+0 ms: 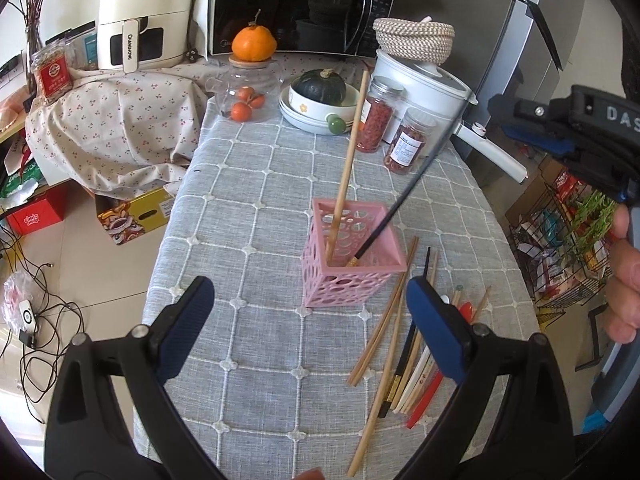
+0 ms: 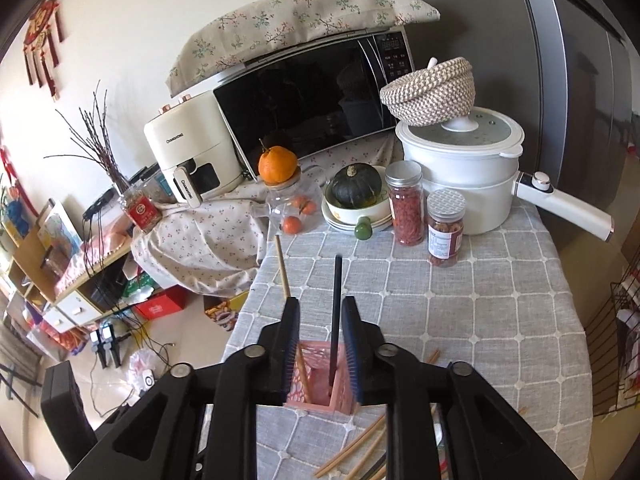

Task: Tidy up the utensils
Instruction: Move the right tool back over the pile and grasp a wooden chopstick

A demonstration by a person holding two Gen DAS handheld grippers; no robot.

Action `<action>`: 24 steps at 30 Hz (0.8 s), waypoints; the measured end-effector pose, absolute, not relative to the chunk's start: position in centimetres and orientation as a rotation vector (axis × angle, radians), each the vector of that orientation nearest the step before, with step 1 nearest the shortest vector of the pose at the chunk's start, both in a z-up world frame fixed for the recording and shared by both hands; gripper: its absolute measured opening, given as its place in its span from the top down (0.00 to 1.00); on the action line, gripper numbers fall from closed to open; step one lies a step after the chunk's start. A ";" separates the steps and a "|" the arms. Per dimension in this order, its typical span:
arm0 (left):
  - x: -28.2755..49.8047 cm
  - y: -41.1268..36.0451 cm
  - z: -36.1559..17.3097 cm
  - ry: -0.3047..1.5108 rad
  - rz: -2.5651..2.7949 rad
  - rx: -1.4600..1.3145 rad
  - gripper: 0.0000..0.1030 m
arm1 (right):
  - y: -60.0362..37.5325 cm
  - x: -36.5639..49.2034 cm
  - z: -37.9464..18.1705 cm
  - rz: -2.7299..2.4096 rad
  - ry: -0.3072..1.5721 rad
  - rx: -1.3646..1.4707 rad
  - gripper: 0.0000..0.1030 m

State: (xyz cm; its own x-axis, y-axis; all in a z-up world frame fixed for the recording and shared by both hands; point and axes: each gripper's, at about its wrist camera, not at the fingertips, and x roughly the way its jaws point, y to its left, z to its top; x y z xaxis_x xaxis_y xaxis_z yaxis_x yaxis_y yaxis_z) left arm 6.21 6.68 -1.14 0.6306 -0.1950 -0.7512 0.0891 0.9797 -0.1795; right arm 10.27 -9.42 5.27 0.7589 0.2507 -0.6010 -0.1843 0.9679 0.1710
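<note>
Hovering over pink perforated holder (image 2: 316, 384), right gripper (image 2: 319, 316) is showing jaws slightly apart w/ black chopstick (image 2: 335, 320) standing between, pads not pressing it. Wooden chopstick (image 2: 284, 272) is leaning in same holder. Left gripper (image 1: 310, 312) is gaping wide, empty, beside loose chopsticks (image 1: 384, 332) lying on grey checked tablecloth (image 1: 256, 184).

Microwave (image 2: 308, 96): black door, floral cloth (image 2: 296, 20) draped on top.
Air fryer (image 1: 140, 16): cream, left of microwave.
White pot (image 2: 460, 160): lidded, woven basket (image 2: 430, 90) on its lid.
Dark squash (image 2: 357, 185): in stacked bowls.
Jars (image 2: 408, 202): two, red contents, before the pot.
Orange (image 1: 254, 43): atop a glass teapot.
Tablecloth (image 1: 260, 184): grey, checked.
</note>
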 end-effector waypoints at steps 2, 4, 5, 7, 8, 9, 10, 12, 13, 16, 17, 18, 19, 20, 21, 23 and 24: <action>6.2 6.4 -1.2 0.875 -0.164 -0.121 0.06 | -9.8 9.5 5.5 0.225 0.650 0.091 0.57; 6.3 6.3 -1.2 0.875 -0.164 -0.119 0.06 | -10.4 8.9 5.7 0.220 0.641 0.090 0.54; 6.3 6.2 -1.2 0.875 -0.165 -0.119 0.06 | -10.8 8.6 5.7 0.214 0.639 0.090 0.52; 6.3 6.0 -1.1 0.873 -0.167 -0.115 0.06 | -11.5 8.1 5.7 0.195 0.639 0.086 0.48; 6.2 5.8 -1.1 0.871 -0.168 -0.112 0.06 | -11.9 7.8 5.7 0.186 0.637 0.082 0.45; 6.2 5.7 -1.1 0.870 -0.168 -0.109 0.06 | -12.3 7.5 5.6 0.177 0.637 0.079 0.41; 6.2 5.5 -1.1 0.869 -0.170 -0.103 0.06 | -12.6 7.3 5.6 0.169 0.637 0.077 0.40; 6.1 5.2 -1.1 0.867 -0.175 -0.095 0.06 | -13.5 6.9 5.3 0.153 0.639 0.070 0.36; 6.1 5.0 -1.1 0.866 -0.178 -0.089 0.06 | -13.9 6.7 5.1 0.144 0.642 0.065 0.35; 6.0 4.3 -1.2 0.862 -0.183 -0.064 0.06 | -14.9 6.0 4.4 0.104 0.650 0.037 0.32; 5.9 4.1 -1.2 0.859 -0.184 -0.056 0.06 | -15.1 5.8 4.1 0.091 0.651 0.023 0.31; 5.9 4.0 -1.2 0.858 -0.185 -0.049 0.06 | -15.3 5.7 3.9 0.084 0.652 0.016 0.29; 5.8 3.8 -1.3 0.857 -0.186 -0.041 0.06 | -15.6 5.4 3.6 0.074 0.651 0.006 0.28; 5.8 3.6 -1.4 0.857 -0.186 -0.035 0.06 | -15.8 5.2 3.4 0.067 0.650 0.000 0.27; 5.7 3.5 -1.4 0.855 -0.184 -0.028 0.06 | -16.0 5.0 3.1 0.061 0.650 -0.005 0.25; 5.6 3.2 -1.6 0.855 -0.185 -0.017 0.06 | -16.5 4.8 2.6 0.054 0.651 -0.010 0.23; 5.6 3.1 -1.6 0.856 -0.187 -0.012 0.06 | -16.6 4.7 2.3 0.051 0.655 -0.015 0.23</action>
